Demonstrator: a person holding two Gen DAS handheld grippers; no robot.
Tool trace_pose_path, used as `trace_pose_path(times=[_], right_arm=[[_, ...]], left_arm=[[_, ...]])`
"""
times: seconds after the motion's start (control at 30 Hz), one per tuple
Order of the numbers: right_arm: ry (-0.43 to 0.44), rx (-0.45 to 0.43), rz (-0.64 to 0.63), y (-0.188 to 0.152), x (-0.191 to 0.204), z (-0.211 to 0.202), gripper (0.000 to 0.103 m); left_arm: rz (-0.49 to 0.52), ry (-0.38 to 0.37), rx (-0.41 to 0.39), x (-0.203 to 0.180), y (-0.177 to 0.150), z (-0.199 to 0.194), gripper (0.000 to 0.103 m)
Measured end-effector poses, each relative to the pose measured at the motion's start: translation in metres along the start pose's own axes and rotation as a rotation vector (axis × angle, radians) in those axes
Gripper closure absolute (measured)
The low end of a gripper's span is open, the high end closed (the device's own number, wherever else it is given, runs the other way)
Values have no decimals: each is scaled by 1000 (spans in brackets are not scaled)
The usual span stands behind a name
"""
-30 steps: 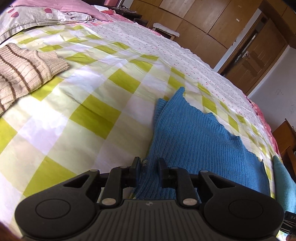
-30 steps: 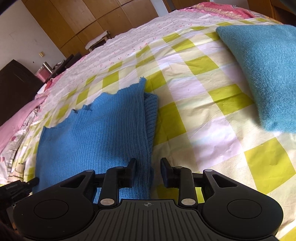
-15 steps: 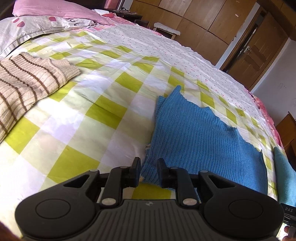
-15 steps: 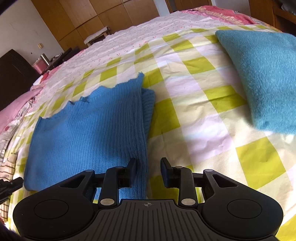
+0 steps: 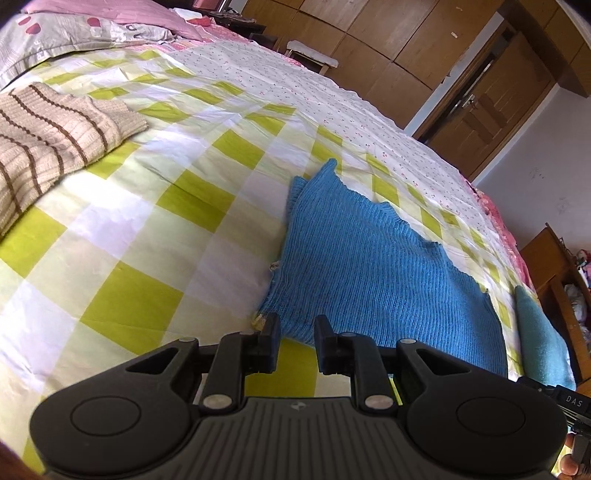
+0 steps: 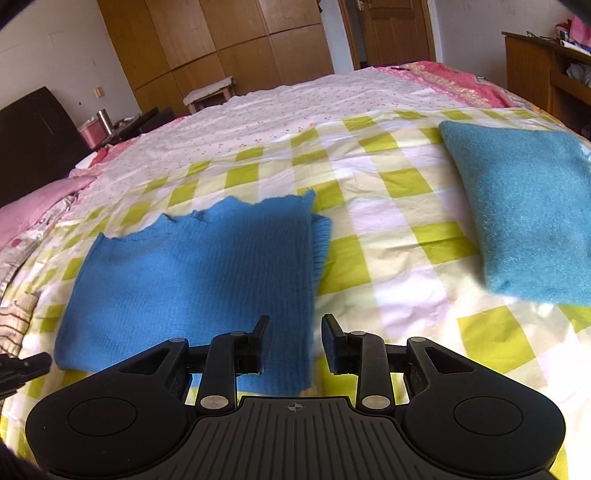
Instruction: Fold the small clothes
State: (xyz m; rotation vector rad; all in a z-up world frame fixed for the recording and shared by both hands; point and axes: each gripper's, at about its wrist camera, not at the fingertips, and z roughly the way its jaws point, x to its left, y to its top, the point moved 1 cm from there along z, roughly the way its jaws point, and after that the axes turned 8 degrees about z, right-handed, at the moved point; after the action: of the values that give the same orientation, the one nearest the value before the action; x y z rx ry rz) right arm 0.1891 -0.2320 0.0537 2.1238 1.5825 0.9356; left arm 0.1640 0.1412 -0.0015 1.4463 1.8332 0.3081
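Your left gripper (image 5: 295, 334) hangs over the near edge of the blue knit sweater (image 5: 369, 266), its jaws parted with a clear gap and nothing between them; the left finger sits beside the sweater's near left corner, where a small yellowish tag (image 5: 258, 320) pokes out. Your right gripper (image 6: 293, 339) is just as empty, jaws spread apart, poised above the sweater's (image 6: 192, 280) near right corner, with its left finger over the knit and its right finger over the bare sheet. The sweater lies flat on the green-and-white checked sheet (image 6: 406, 206), already folded into a rough rectangle, a ribbed sleeve edge (image 6: 321, 240) peeking out from under its right side and a jagged, wavy edge along the far side. To your right, well apart from the sweater, a folded teal fuzzy garment (image 6: 524, 206) rests on the same sheet. To your left, also well apart, a beige knit with brown stripes (image 5: 48, 144) lies on the checks. Beyond the checked sheet, a white floral cover (image 5: 295, 85) stretches toward the wooden wardrobe (image 6: 221, 48), and a pink pillow (image 5: 110, 11) sits at the far left.
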Motion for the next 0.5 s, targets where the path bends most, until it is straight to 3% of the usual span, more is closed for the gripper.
trace_pose_path(times=[0.3,0.5], right_arm=[[151,127,-179,11,132,41,71],[183,189,-264,8,215,86,70]], left_arm=[[-57,-117,-28,24,-5,14,77],[-36,-146,-29,35,0,16,77]])
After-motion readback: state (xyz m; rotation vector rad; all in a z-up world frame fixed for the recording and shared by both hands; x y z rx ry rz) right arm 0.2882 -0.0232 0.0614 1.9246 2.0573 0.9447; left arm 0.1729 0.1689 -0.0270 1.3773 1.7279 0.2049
